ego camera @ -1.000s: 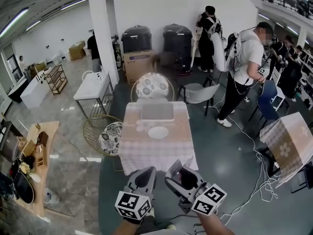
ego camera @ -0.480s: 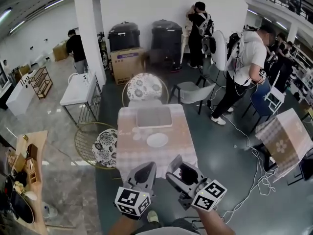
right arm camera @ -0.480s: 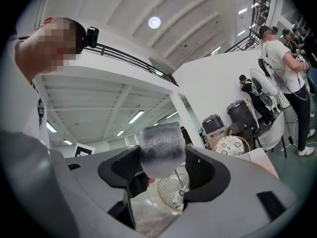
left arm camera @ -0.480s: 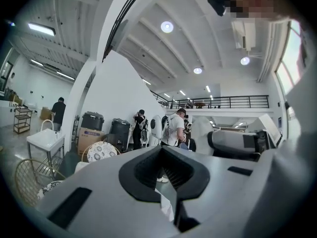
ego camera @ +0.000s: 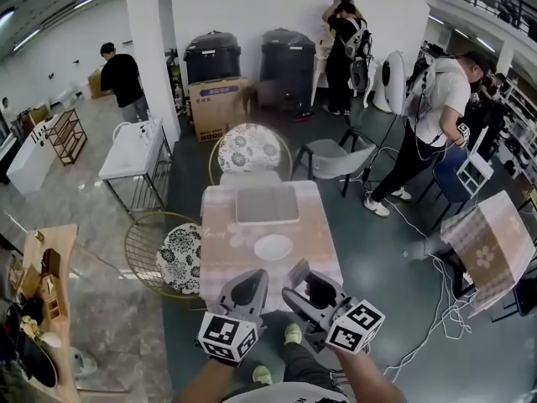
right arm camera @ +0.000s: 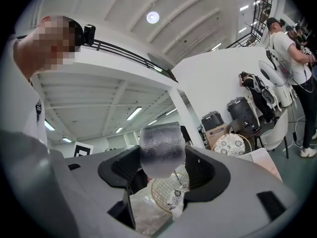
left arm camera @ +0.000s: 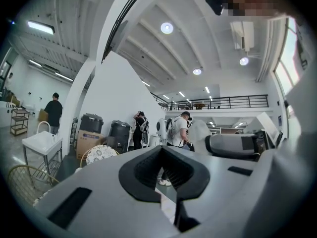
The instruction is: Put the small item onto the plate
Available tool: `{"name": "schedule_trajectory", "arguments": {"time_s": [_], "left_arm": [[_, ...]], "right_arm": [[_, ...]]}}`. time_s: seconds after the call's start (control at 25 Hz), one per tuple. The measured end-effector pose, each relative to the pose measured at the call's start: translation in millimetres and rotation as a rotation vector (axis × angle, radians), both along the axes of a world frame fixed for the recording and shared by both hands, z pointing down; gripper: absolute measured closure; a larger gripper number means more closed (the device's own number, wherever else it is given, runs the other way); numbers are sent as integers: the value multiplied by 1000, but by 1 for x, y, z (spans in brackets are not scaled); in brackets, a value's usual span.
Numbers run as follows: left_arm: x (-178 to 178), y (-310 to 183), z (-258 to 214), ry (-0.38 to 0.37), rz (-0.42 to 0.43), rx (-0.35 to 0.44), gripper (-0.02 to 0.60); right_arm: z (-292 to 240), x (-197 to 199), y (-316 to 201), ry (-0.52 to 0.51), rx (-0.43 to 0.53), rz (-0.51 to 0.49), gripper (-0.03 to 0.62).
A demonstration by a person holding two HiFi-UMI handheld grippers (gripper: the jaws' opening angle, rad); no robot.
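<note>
Near the bottom edge of the head view, the left claw [ego camera: 250, 282] and the right claw [ego camera: 294, 282] are held side by side in the air. Both are at the near edge of a tabletop [ego camera: 220, 259] covered with a pale checked cloth. A white plate [ego camera: 273, 247] lies on the near half of the tabletop with nothing on it, and a gray tray [ego camera: 267, 204] lies beyond it toward the far edge. A round chair [ego camera: 254, 148] with a flowered cushion stands at the far end, and a second chair [ego camera: 180, 243] of the same kind stands at the left side.

From the left gripper view, the left claw [left arm camera: 163, 168] is clenched, its two halves meeting with nothing between them. It tilts upward toward the ceiling and the far wall.

From the right gripper view, the right claw [right arm camera: 163, 173] is grasping the small item [right arm camera: 161, 148], a dark gray, rough-skinned cylinder. The item is pinched low down between the two halves, and its top stands above them. It is in the air, apart from the plate.
</note>
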State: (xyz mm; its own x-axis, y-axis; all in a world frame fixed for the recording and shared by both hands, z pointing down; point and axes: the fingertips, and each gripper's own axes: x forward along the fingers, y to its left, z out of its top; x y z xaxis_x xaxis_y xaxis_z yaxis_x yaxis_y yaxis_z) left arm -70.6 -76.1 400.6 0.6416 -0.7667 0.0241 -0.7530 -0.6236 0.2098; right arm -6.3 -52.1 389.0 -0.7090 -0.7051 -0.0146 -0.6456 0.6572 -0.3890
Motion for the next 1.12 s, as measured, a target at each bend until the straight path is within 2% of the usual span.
{"name": "schedule_trajectory", "arguments": {"time_s": [0.32,0.52,0.68,0.8,1.12], "left_arm": [[14,-94,32,-3,-49,-26,578],[20,-148,55,3,-99,-65,578],[24,-178,74,-42,-133,-68,578],[21,-197,99,-67,-146,-100,578],[19,-230,161,-44,-125,-156,578]], "right_arm": [[51,22,-102,64,-71,-44,307],[85,30,-159,109,-116,-112,307],[130,29,-191,210,-156,-198,307],[163,26,-211,262,-191,-235,307],[237,13,-239,341,-264,-234,307]]}}
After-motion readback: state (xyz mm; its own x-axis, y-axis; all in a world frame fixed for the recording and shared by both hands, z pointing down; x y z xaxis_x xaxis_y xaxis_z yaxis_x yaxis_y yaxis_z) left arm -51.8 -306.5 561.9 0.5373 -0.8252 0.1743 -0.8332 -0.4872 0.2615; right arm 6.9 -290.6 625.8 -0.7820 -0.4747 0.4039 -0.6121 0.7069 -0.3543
